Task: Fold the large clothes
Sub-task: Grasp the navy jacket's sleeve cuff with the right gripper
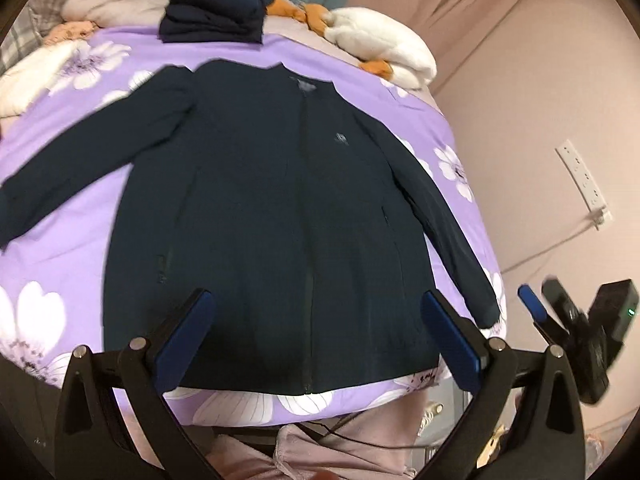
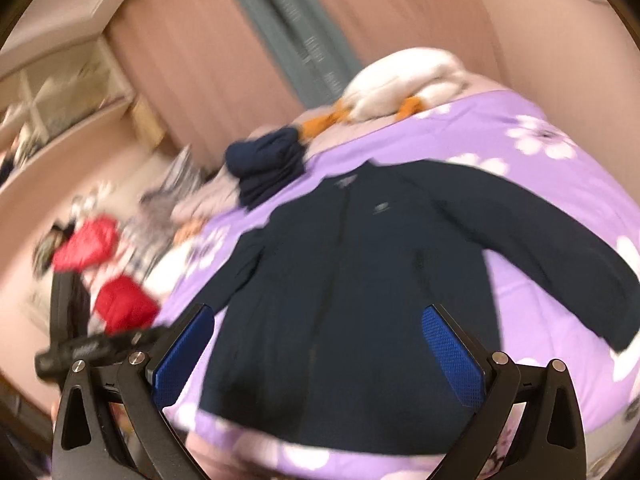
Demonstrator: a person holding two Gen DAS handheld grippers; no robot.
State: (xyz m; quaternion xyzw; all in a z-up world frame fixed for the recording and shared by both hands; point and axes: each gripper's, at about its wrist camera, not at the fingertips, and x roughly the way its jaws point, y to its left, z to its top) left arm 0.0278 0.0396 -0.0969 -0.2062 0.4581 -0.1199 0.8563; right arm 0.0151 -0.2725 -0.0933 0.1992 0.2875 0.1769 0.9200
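Observation:
A dark navy zip jacket [image 1: 280, 208] lies flat, front up, on a purple flowered bedspread [image 1: 60, 240], both sleeves spread outward and its hem toward me. My left gripper [image 1: 320, 336] hovers open above the hem, nothing between its blue pads. The right gripper [image 1: 536, 304] shows at the right edge of the left wrist view, off the bed's side. In the blurred right wrist view the same jacket [image 2: 360, 280] lies ahead, and my right gripper [image 2: 320, 352] is open above its hem.
A folded navy garment [image 1: 216, 12] sits at the bed's far end beside a white and orange plush pile [image 1: 384, 48]. Pink wall with a power strip [image 1: 584, 184] stands right. Red items [image 2: 120, 304] and shelves [image 2: 60, 92] lie left of the bed.

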